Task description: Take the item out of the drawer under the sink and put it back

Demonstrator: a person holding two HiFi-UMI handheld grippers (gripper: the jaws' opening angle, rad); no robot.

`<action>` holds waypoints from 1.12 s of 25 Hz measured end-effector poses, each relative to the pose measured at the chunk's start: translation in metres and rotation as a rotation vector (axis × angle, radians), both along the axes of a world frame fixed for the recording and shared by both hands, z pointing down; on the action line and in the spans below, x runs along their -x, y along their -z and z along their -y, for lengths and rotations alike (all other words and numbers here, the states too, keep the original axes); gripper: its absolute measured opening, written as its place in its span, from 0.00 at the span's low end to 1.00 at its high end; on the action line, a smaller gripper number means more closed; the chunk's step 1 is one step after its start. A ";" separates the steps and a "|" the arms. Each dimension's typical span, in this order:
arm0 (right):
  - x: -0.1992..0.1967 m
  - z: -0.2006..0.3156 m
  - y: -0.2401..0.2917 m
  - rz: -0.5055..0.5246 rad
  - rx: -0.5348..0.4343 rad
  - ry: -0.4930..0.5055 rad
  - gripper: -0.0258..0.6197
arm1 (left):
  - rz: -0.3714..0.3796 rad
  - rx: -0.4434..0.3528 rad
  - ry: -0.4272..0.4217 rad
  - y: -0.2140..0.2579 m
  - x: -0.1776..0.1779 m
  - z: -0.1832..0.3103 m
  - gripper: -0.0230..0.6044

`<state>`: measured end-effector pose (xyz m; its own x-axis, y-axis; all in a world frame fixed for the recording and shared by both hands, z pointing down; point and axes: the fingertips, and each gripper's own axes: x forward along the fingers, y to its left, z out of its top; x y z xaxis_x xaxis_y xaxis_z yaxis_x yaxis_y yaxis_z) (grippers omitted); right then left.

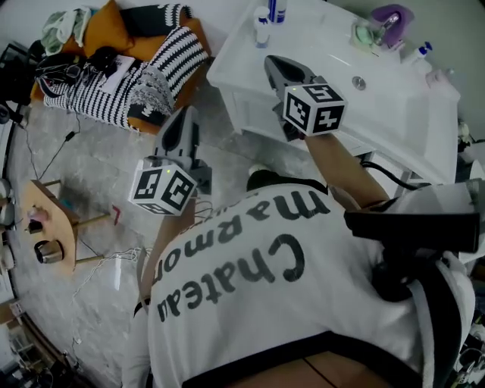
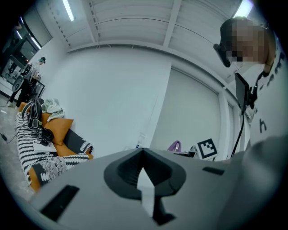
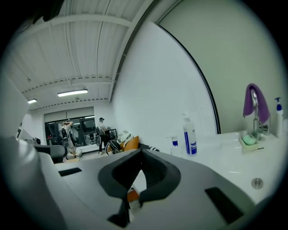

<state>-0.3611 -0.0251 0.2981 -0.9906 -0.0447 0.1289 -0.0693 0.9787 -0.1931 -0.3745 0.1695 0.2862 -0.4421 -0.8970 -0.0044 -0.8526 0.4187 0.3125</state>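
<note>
The white sink vanity [image 1: 318,53] stands at the upper right of the head view, with its cabinet front [image 1: 254,114] showing below the counter edge. No drawer stands out from it, and no item from it shows. My right gripper [image 1: 274,62] is raised over the counter's left end, its jaws shut with nothing between them [image 3: 141,150]. My left gripper [image 1: 184,114] hangs lower, over the floor left of the vanity. Its jaws meet at the tip [image 2: 141,148] and hold nothing.
Two pump bottles [image 1: 262,26] stand at the counter's back left. A faucet draped with a purple cloth [image 1: 390,17] and a green soap dish [image 3: 248,140] sit beside the basin. A sofa with striped blankets [image 1: 129,61] and a small wooden table [image 1: 49,227] stand on the marble floor to the left.
</note>
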 end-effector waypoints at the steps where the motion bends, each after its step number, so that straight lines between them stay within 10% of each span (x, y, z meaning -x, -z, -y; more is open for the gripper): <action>1: -0.009 -0.010 0.001 -0.002 -0.002 0.008 0.06 | -0.002 0.002 -0.003 -0.002 -0.007 -0.007 0.04; 15: -0.130 -0.047 -0.037 -0.082 0.064 -0.145 0.05 | -0.047 0.003 -0.068 -0.019 -0.084 -0.071 0.04; 28: -0.154 -0.049 -0.036 -0.102 0.009 -0.185 0.05 | -0.050 -0.019 -0.081 -0.018 -0.092 -0.074 0.04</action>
<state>-0.2067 0.0239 0.3339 -0.9474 -0.2231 0.2293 -0.2674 0.9458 -0.1844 -0.2830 0.2432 0.3041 -0.3682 -0.9297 -0.0013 -0.8666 0.3427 0.3628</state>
